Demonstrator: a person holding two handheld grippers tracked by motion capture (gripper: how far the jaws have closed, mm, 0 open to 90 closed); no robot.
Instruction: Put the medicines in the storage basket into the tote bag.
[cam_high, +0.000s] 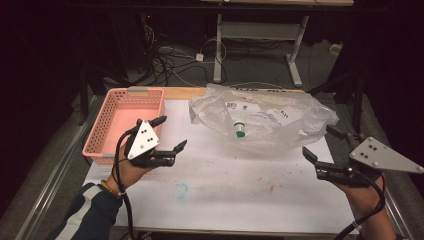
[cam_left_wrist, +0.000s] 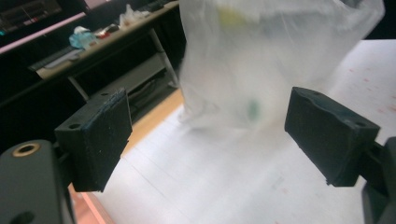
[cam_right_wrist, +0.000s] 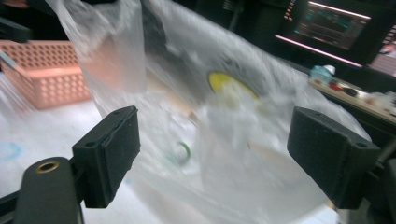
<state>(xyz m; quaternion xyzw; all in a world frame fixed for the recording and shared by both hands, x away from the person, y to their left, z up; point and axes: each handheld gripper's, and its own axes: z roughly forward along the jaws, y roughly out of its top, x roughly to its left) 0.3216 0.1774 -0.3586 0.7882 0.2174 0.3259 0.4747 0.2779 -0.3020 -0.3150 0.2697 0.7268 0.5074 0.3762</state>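
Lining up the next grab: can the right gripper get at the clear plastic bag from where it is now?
Probably yes. The right gripper sits just off the near right edge of the clear plastic bag, jaws wide open and pointed at it, with bare table between them and nothing in the way.

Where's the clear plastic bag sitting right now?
In the high view the clear plastic bag lies at the far middle of the table, right of the pink basket, ahead of and between the open left gripper and right gripper.
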